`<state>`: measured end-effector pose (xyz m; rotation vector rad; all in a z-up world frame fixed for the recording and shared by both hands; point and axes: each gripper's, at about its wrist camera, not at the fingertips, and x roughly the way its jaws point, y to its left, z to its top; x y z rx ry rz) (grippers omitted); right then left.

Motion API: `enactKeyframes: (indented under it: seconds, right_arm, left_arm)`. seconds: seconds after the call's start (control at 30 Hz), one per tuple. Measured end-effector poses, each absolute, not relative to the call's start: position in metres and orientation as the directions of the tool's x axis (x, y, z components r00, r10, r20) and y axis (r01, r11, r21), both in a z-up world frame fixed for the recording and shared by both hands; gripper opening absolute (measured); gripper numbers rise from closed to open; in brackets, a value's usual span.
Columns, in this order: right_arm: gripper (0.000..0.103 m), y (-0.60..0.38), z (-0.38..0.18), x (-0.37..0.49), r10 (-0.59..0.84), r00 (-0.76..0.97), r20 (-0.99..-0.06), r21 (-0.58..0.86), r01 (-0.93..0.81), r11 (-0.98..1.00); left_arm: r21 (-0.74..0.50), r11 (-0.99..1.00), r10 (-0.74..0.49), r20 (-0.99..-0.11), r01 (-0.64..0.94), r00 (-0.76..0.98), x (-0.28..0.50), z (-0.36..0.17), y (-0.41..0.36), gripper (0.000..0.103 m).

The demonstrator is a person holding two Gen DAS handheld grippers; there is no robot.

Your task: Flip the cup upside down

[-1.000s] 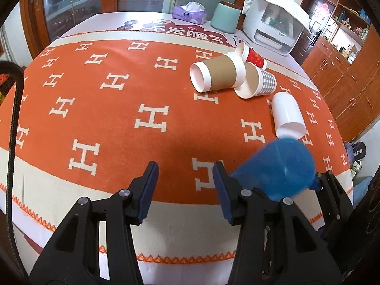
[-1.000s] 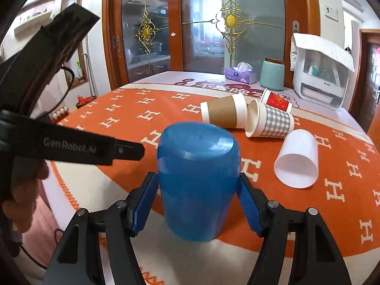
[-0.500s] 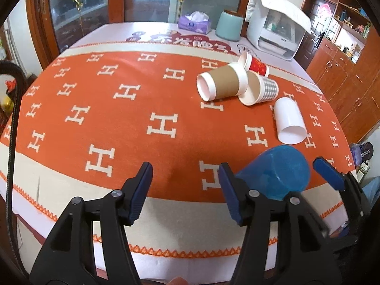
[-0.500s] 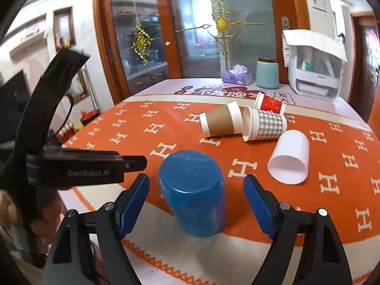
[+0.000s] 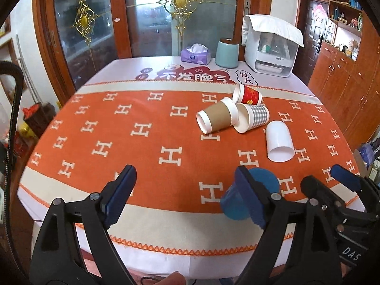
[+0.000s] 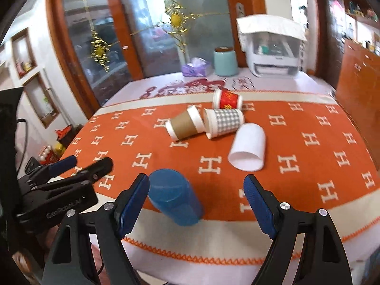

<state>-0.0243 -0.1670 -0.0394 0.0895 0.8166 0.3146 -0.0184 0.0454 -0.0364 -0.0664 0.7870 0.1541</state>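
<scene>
Left wrist view: blue cup half hidden behind the left hand-held gripper right finger; its rim isn't visible. Right hand-held gripper is cut by the right frame edge, far finger mostly out of shot. Table near edge partly masked by the gripper arms.

Right wrist view: whole frame motion-blurred; print on the red cup and the lettering at the table's far edge are unreadable. The gripper's left finger overlaps the blue cup's side; can't tell whether they touch. Appliance contents too blurred to identify.
</scene>
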Motion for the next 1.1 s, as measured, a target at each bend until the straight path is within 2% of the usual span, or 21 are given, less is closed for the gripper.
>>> enactKeyframes:
  seconds: [0.2, 0.57, 1.1]
  right_arm:
    - [0.088, -0.174, -0.014, -0.036, 0.285, 0.66, -0.695, 0.19, -0.214, 0.958]
    - [0.09, -0.184, 0.025, -0.052, 0.249, 0.727, -0.64, 0.169, -0.183, 0.968]
    - [0.091, -0.181, 0.03, -0.05, 0.254, 0.723, -0.643, 0.184, -0.177, 0.967]
  left_arm:
    - [-0.02, 0.99, 0.082, -0.713, -0.138, 0.697, -0.025, -0.014, 0.034, 0.084]
    - [0.015, 0.989, 0.116, -0.685, -0.145, 0.719, -0.036, 0.008, 0.021, 0.084]
    - [-0.005, 0.989, 0.105, -0.699, -0.151, 0.707, -0.031, 0.006, 0.024, 0.084]
